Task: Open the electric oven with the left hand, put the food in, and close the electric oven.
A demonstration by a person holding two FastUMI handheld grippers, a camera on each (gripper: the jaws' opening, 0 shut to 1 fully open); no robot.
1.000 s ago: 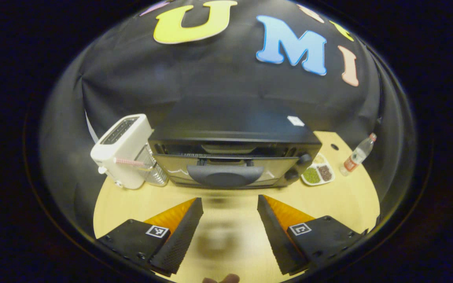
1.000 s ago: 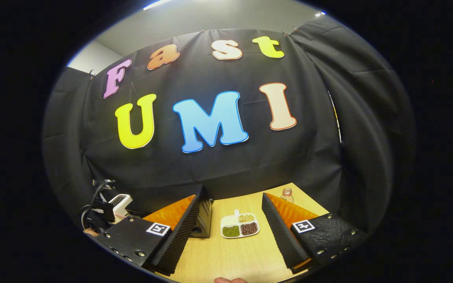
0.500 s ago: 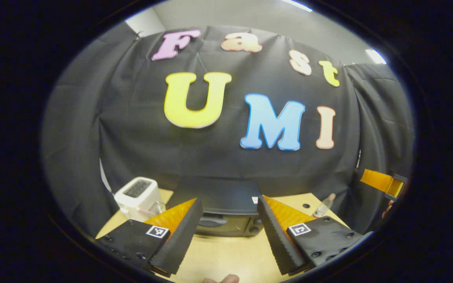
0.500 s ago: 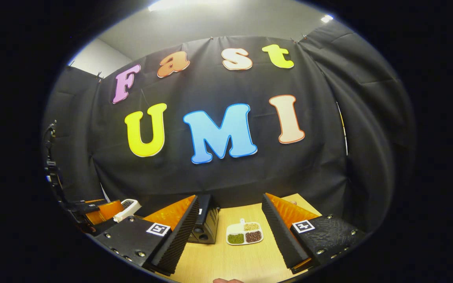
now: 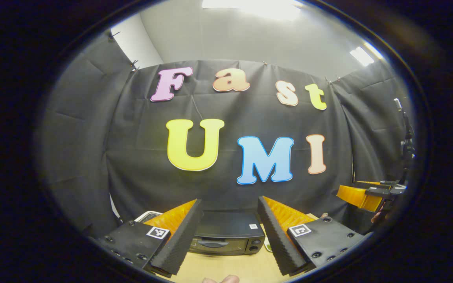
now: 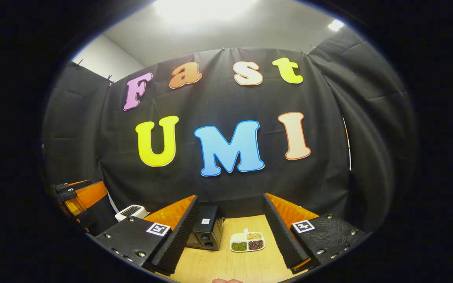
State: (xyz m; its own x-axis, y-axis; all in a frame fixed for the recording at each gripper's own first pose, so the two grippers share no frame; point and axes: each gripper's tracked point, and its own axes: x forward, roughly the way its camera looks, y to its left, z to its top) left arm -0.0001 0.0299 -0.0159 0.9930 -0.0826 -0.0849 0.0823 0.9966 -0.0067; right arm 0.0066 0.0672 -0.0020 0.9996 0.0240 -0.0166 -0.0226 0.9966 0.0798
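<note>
The black electric oven [image 5: 226, 236] stands on the wooden table with its door shut, seen low between the fingers of my left gripper [image 5: 229, 199], which is open, holds nothing and is held well back from it. From the right gripper view the oven [image 6: 207, 232] sits left of a white divided tray of food [image 6: 247, 241] with green, brown and pale portions. My right gripper [image 6: 230, 195] is open and holds nothing, raised above the table. The left gripper [image 6: 79, 196] shows at the far left there, and the right gripper [image 5: 362, 196] at the far right of the left gripper view.
A white toaster [image 6: 131, 211] stands left of the oven, partly hidden behind a finger in the left gripper view. The light wooden table [image 6: 226, 263] runs toward me in front of the oven and tray. A bottle's cap [image 5: 323, 215] peeks out right of the oven.
Both grippers have drawn back and tilted upward. The oven has shrunk and dropped low in the left gripper view. The food tray has stayed on the table.
</note>
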